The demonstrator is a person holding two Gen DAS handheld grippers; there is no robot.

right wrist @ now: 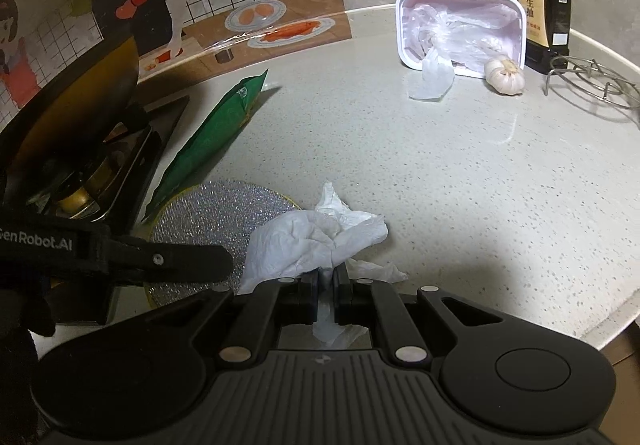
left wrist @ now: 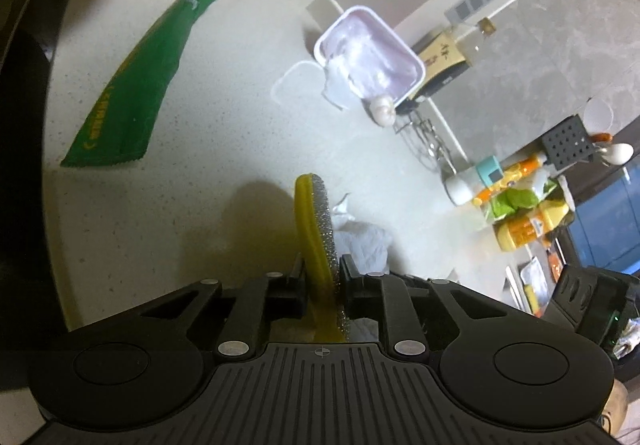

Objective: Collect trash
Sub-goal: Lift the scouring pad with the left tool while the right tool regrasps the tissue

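Pinching a scrub pad (left wrist: 318, 241) edge-up, left gripper (left wrist: 322, 277) beside tissue-clamping right gripper (right wrist: 326, 279).

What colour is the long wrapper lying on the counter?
Green, with yellow print along it. The wrapper shows best in the left wrist view.
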